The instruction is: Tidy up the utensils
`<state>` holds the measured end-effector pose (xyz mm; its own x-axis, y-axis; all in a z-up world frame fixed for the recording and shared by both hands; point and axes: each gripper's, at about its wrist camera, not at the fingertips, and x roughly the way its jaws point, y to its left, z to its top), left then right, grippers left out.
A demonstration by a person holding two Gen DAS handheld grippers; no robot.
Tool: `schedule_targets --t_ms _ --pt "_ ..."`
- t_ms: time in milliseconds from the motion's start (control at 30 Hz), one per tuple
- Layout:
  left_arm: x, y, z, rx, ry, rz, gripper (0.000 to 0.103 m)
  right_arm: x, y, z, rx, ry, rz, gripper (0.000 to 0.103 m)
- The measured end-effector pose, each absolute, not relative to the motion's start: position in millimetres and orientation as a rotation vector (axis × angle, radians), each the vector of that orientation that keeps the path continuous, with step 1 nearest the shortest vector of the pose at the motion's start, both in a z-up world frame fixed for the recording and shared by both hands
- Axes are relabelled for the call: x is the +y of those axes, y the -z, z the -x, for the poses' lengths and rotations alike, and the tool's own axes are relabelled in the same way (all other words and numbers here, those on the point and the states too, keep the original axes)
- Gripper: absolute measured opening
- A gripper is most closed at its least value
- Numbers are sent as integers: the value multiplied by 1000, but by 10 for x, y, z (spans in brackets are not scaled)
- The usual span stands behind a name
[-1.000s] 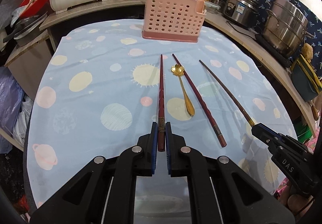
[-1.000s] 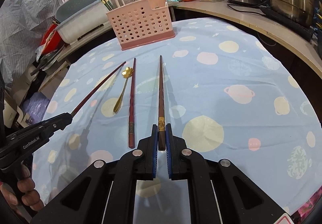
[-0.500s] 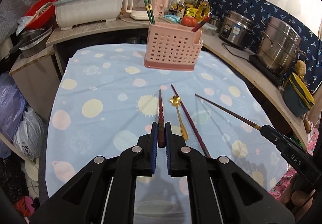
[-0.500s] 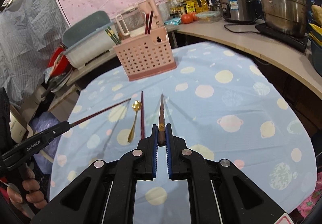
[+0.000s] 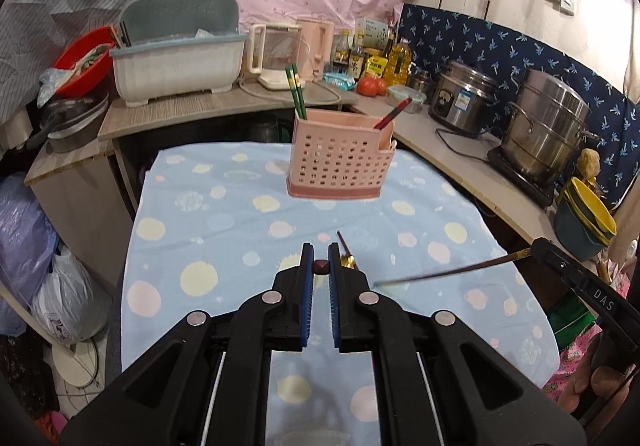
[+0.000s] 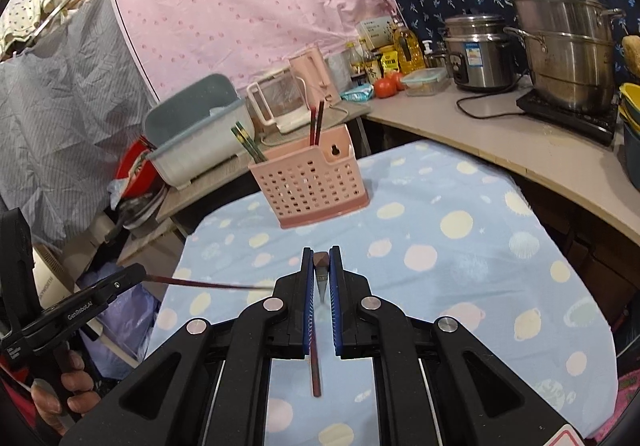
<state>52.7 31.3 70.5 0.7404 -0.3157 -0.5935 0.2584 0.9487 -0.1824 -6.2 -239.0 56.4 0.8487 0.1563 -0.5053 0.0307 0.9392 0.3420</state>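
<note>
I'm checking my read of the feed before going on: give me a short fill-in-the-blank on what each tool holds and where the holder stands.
1. The left tool is shut on a dark red ____.
2. The right tool grips one ____ too.
3. The pink holder stands on the ____ tablecloth with pale dots.
4. Green chopsticks already stand in the ____ holder.

Missing words: chopstick; chopstick; blue; pink
</note>
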Motion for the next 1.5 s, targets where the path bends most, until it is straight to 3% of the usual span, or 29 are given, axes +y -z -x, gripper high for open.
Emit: schedule_targets --t_ms 433,1033,1200,1500 --pt "242 -1305 -912 532 319 80 7 -2486 -1026 -289 449 -61 -320 8" --pt "20 -2119 -1837 373 300 65 7 -2737 -1791 -1436 305 -4 -273 8" --pt "163 -1793 -1895 445 290 80 7 -2639 -1671 -1427 326 -26 -257 8" --pt "760 -501 -1767 730 180 57 11 -2454 -984 -996 475 -72 -318 8"
